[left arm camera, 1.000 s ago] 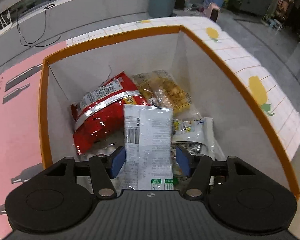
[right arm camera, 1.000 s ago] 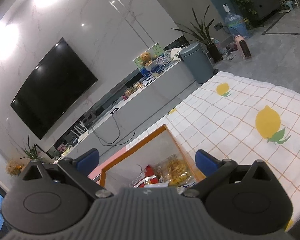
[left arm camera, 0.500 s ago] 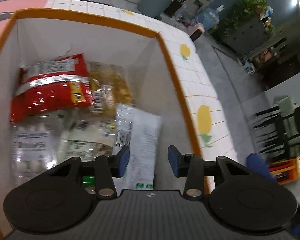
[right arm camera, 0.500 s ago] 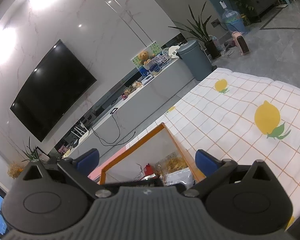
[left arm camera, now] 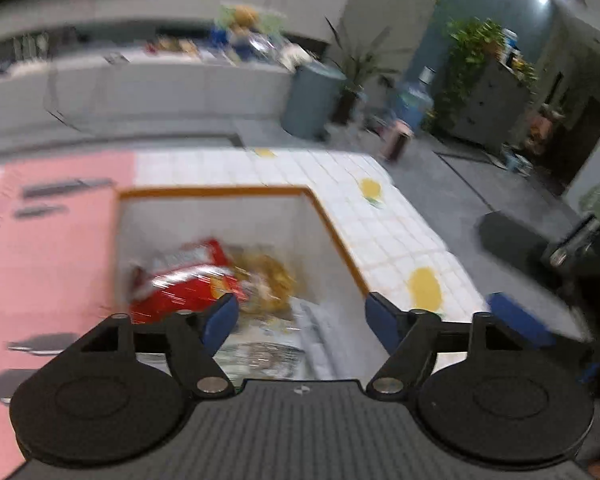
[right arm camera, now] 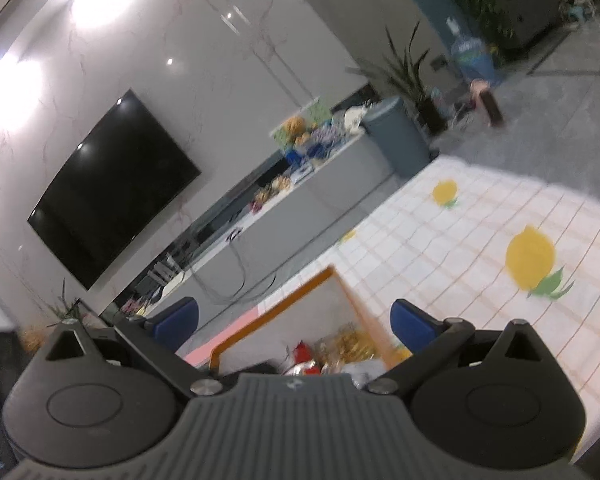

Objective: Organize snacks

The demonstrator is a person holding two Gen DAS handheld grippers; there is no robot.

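Jaws, left gripper (left arm camera: pixel 297 316): opening, nothing between them; the white packet they gripped a moment ago now lies in the orange-rimmed box (left arm camera: pixel 216 191), beside the red bag (left arm camera: pixel 180 284). One more snack stowed, by my reckoning. Jaws, right gripper (right arm camera: pixel 294 322): wide apart, empty, near the box.

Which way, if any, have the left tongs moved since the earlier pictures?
Yes. The left tongs have risen and drawn back: the orange-rimmed box now sits lower and smaller, and their jaws are opening, empty.
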